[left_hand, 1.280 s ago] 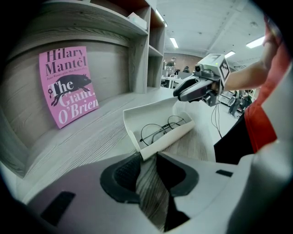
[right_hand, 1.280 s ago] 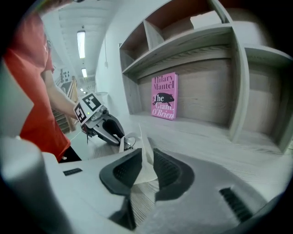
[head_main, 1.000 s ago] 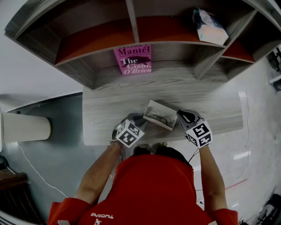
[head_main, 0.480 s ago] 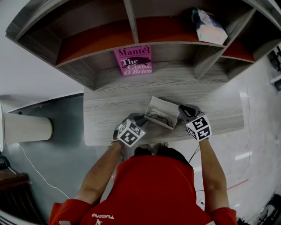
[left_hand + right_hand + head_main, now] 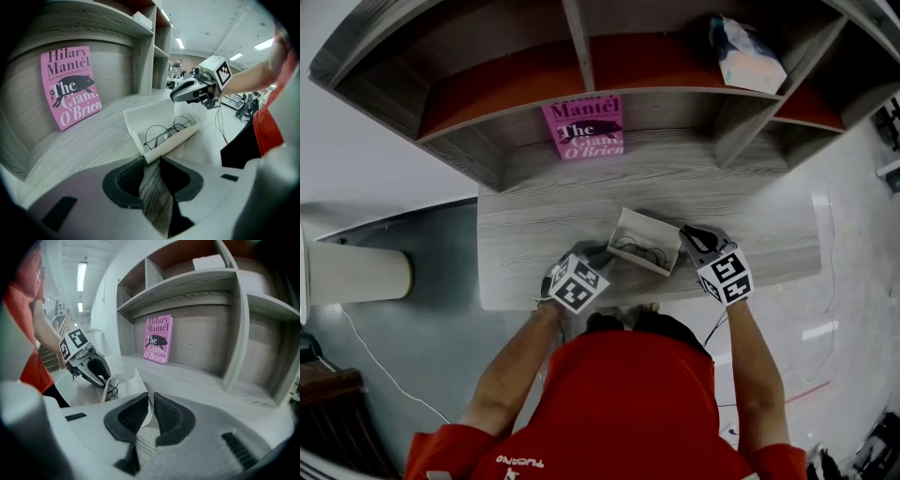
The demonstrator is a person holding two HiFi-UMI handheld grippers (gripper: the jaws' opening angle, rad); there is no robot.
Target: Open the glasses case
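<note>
Head view: glasses case (image 5: 642,230) sits near the front edge of the desk (image 5: 534,234), between the two grippers. Long axis runs left-right, right end a bit nearer the person. Open side faces up, lid on the shelf side. Desk is grey wood grain with a shelf unit (image 5: 581,56) behind it. A pink book (image 5: 584,127) leans in a bay and a wrapped pack (image 5: 748,56) lies higher up. Floor is pale and glossy.

Left gripper view: left gripper (image 5: 151,164) has its jaws drawn in to a narrow gap, with the case's near corner clamped at the tips. Case is white and thin-walled, and round wire-frame glasses (image 5: 166,133) lie in the base. Lid rises behind them. Right gripper (image 5: 176,96) is at the far end.

Right gripper view: jaws nearly together, with the thin white lid edge (image 5: 140,390) pinched between the pads. Strip lights (image 5: 80,275) on the ceiling, open hall beyond.
</note>
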